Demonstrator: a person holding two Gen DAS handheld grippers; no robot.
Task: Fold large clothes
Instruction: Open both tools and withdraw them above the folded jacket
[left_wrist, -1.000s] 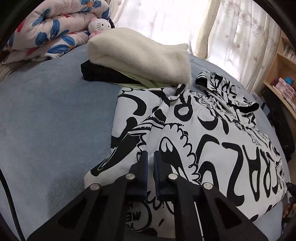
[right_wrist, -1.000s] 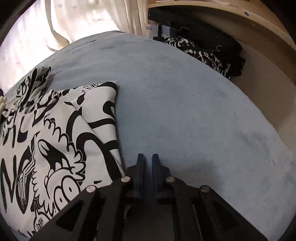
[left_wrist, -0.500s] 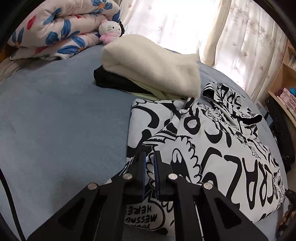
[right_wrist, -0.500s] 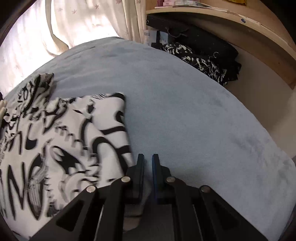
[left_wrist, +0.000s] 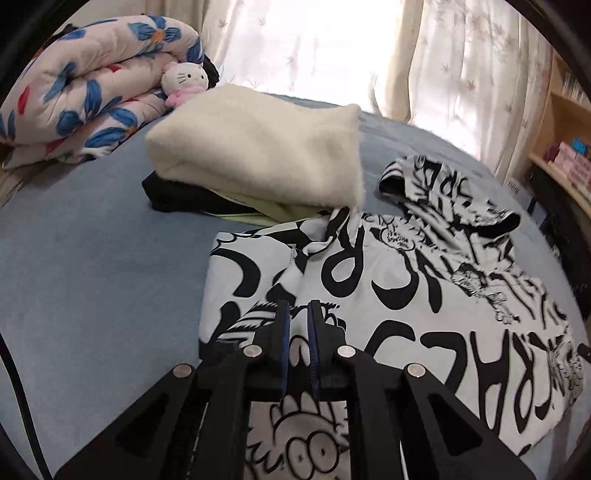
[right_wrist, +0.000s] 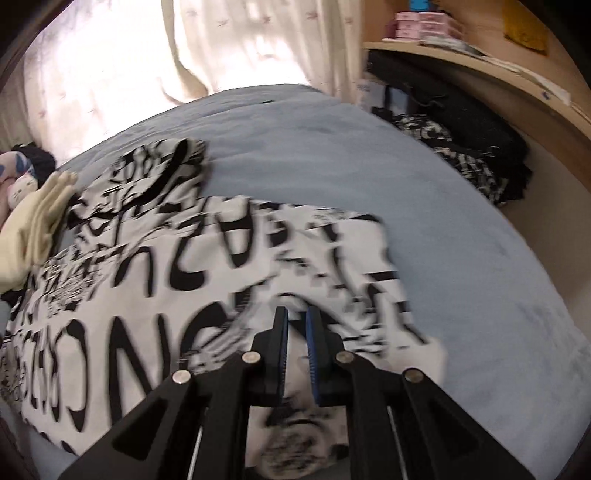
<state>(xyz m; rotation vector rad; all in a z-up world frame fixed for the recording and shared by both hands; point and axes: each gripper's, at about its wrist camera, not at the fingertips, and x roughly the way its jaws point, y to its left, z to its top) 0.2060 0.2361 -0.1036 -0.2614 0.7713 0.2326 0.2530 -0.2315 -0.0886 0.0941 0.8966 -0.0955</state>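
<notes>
Both grippers hung above a black-and-white printed hoodie (left_wrist: 388, 295) spread on a blue bed (left_wrist: 92, 258). The left gripper (left_wrist: 297, 306) was nearly closed with fabric between its fingers. The right gripper (right_wrist: 296, 314) was opening, hoodie fabric in its gap. Beyond the hoodie lay a cream sweater (left_wrist: 258, 147), farther still a floral quilt (left_wrist: 85, 85).
</notes>
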